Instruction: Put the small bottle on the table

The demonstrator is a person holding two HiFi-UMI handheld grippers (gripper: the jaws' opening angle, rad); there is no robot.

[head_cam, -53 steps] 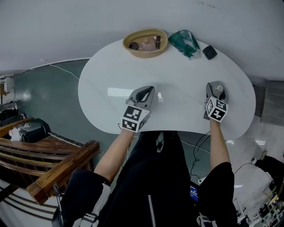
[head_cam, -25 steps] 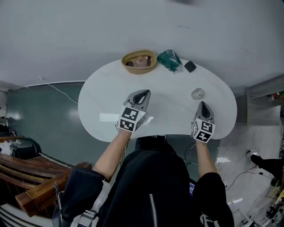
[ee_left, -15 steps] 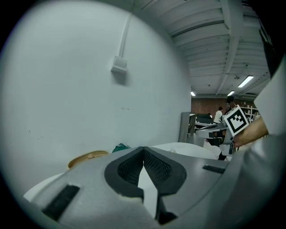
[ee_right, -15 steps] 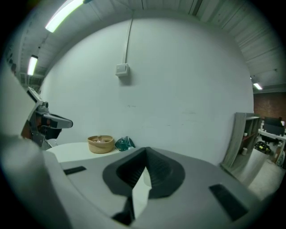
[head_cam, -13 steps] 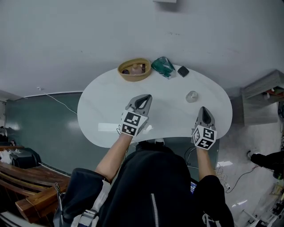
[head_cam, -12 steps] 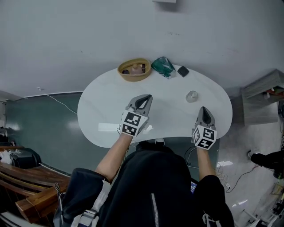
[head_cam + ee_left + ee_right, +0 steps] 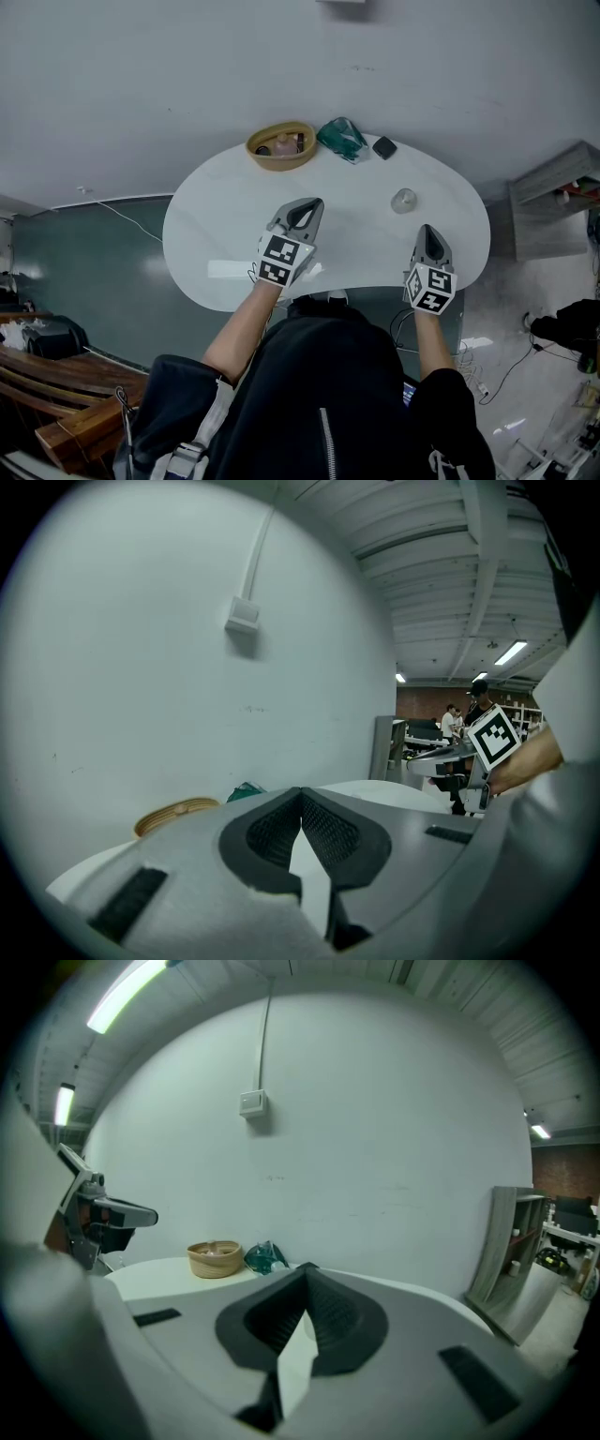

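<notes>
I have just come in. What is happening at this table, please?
A person holds a two-jaw gripper in each hand over the near edge of the white table. The small bottle already stands upright on the table, ahead of the right gripper and apart from it. Both that one and the left gripper have their fingers closed on nothing. A basket and a green bag sit at the far edge.

The small bottle [image 7: 404,200] shows only as a pale blob; basket [image 7: 281,164] contents, perhaps jars, unreadable.
</notes>
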